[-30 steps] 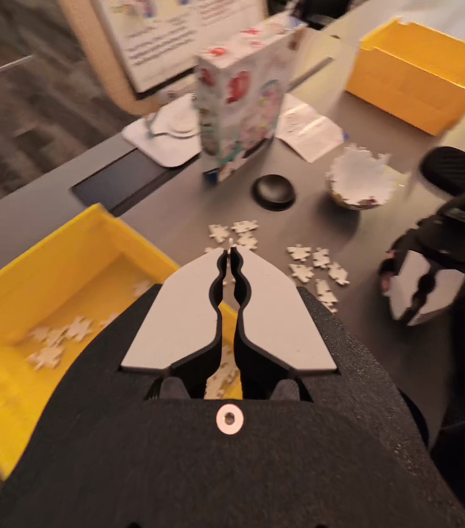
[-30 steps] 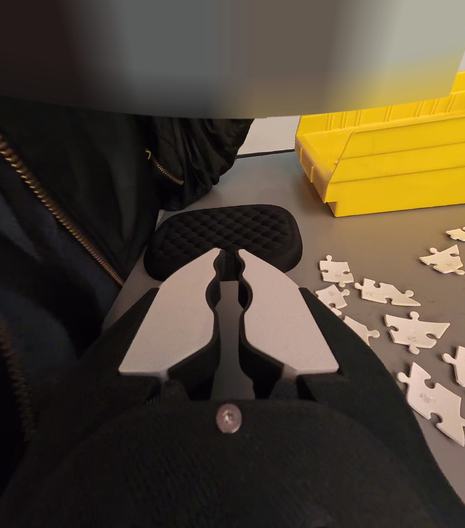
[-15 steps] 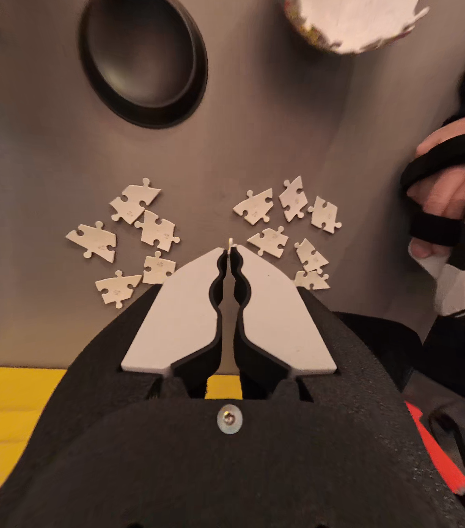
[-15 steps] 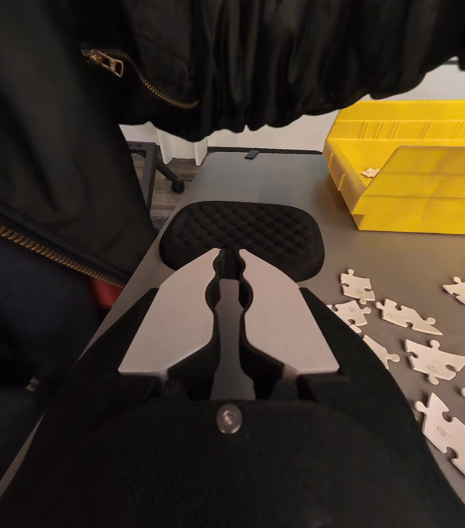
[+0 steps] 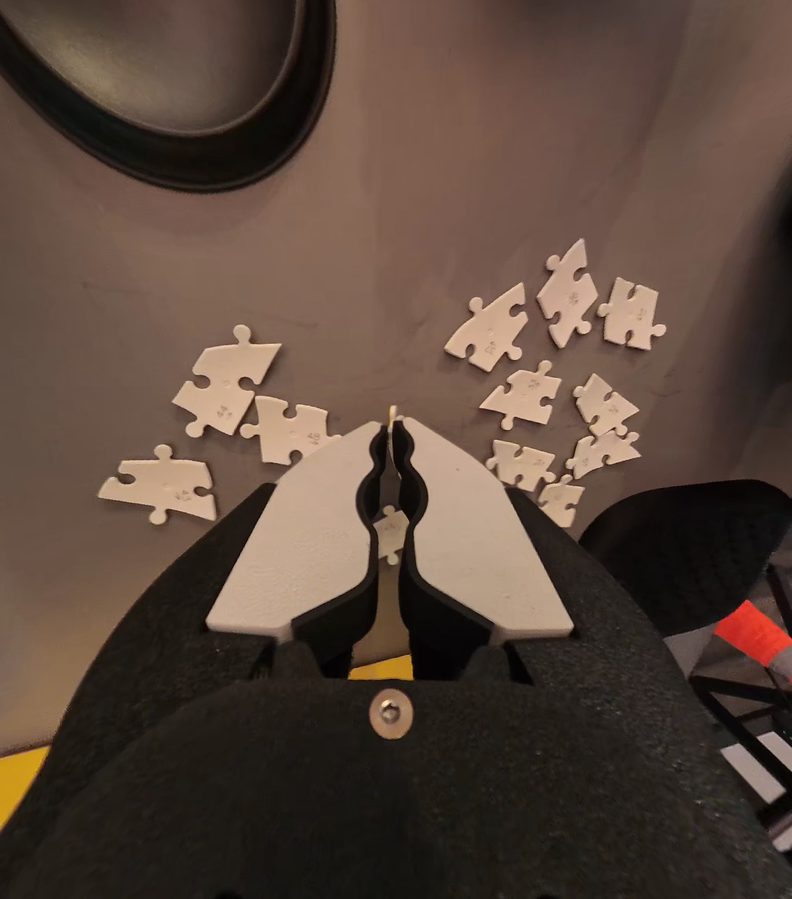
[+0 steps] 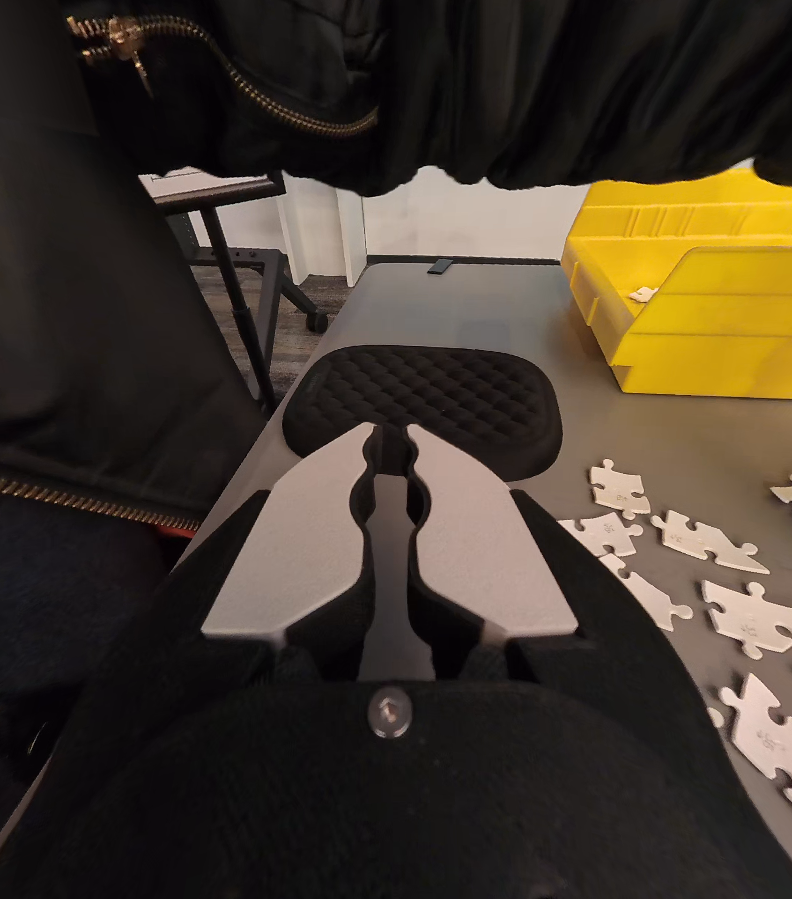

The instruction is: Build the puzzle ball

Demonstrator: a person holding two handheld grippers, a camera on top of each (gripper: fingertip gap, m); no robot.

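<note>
**Puzzle pieces scattered on a grey worktop, one pinched in the left claw**

Puzzle pieces for the ball lay loose and white side up on the grey worktop [image 5: 68, 301], in two clusters; no assembled ball was in sight in either view. The worktop filled most of the left wrist view. A black jacket [image 6: 481, 87] with a brass zipper hung across the top and left of the right wrist view, belonging to the person holding the tools. A yellow bin [image 6: 724, 350] stood at the far right of the worktop in that view, with one pale piece inside it. A black round recess [image 5: 155, 82] sat in the worktop beyond the pieces in the left wrist view. A black quilted pad [image 6: 423, 404] lay at the worktop's near edge, just beyond the right claw.

The left claw [image 5: 392, 427] pointed down over the gap between the clusters, its jaws drawn together on a thin white puzzle piece [image 5: 391, 440] held edge-on, its tip poking out past the fingertips. The right claw [image 6: 393, 433] hovered above the worktop with its jaws slightly apart and nothing between them. The left cluster [image 5: 223, 384] held three visible pieces, the right cluster [image 5: 559, 374] about eight, close together.
</note>
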